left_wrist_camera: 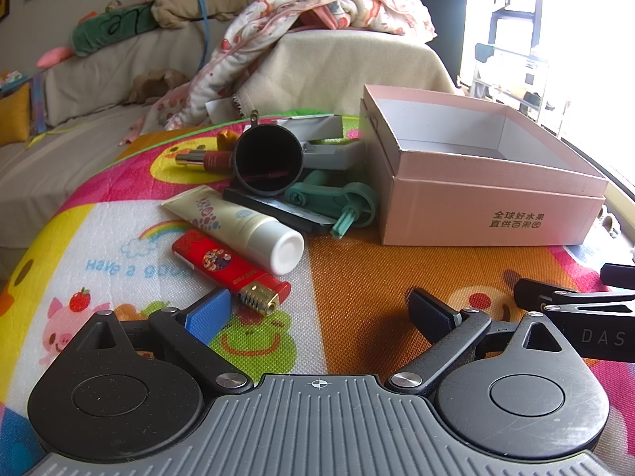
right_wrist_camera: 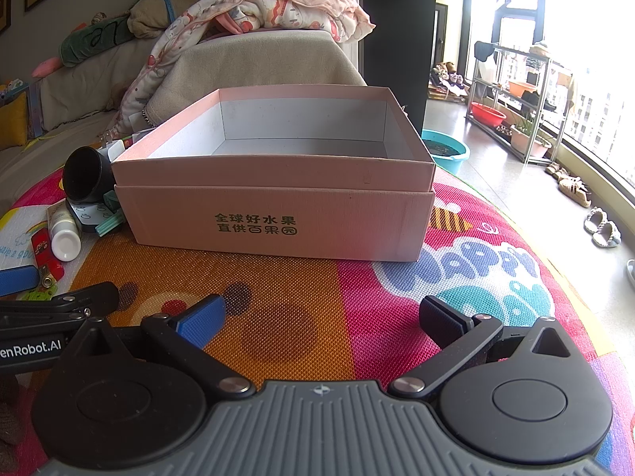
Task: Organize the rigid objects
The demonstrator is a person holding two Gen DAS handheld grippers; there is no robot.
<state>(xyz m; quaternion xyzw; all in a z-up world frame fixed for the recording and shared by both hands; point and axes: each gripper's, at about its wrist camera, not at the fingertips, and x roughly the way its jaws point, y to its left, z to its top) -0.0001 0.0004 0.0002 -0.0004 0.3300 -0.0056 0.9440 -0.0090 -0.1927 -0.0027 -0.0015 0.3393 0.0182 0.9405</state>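
The pink box (right_wrist_camera: 278,214) shows bare white walls and floor inside, the red lighter (left_wrist_camera: 232,267), white tube (left_wrist_camera: 238,224) and black cup (left_wrist_camera: 268,160) lie piled just left of it on the cartoon play mat (left_wrist_camera: 357,273), and my left claw (left_wrist_camera: 319,311) and right claw (right_wrist_camera: 321,317) gape wide, holding nothing.

A beige-covered sofa (left_wrist_camera: 99,79) stands behind, heaped with a patterned blanket (right_wrist_camera: 270,8). Bright daylight floods through tall windows (right_wrist_camera: 587,59) onto a pale tiled floor (right_wrist_camera: 516,186) beside a metal shelf rack (right_wrist_camera: 516,91).
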